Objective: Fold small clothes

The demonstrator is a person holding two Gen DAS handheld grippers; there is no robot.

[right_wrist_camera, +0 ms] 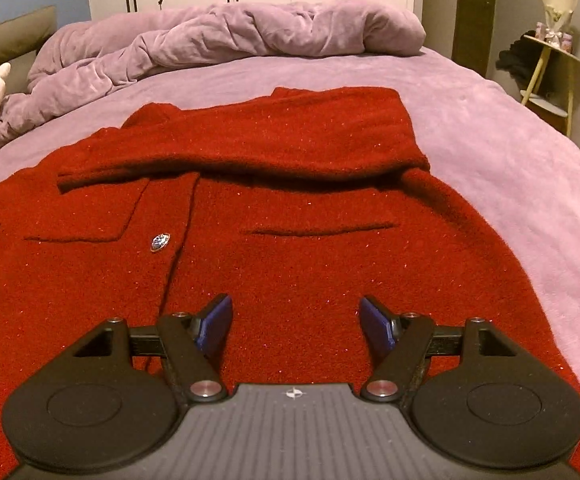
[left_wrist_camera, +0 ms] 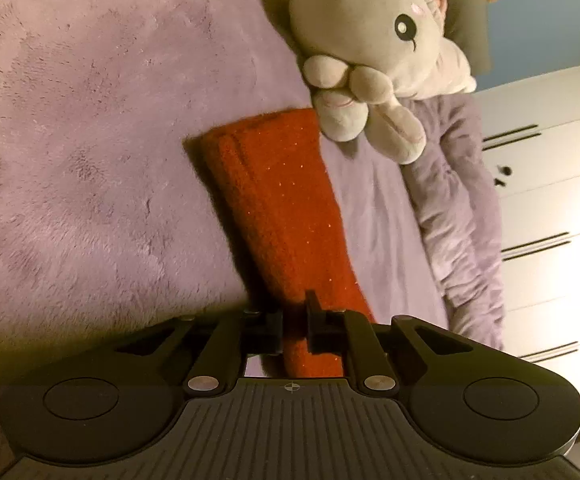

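Observation:
A small red fuzzy coat (right_wrist_camera: 290, 216) lies front-up on the purple bed, with one sleeve folded across its chest and a shiny button (right_wrist_camera: 159, 241) near the placket. My right gripper (right_wrist_camera: 296, 320) is open and empty just above the coat's lower part. In the left wrist view, my left gripper (left_wrist_camera: 294, 320) is shut on the red sleeve (left_wrist_camera: 282, 200) and holds it stretched out from the bed.
A beige plush toy (left_wrist_camera: 370, 52) lies beyond the sleeve. A crumpled purple duvet (right_wrist_camera: 218, 40) sits at the far end of the bed (right_wrist_camera: 510, 152). White drawers (left_wrist_camera: 550, 200) stand beside the bed, and a small shelf (right_wrist_camera: 550, 72) at the right.

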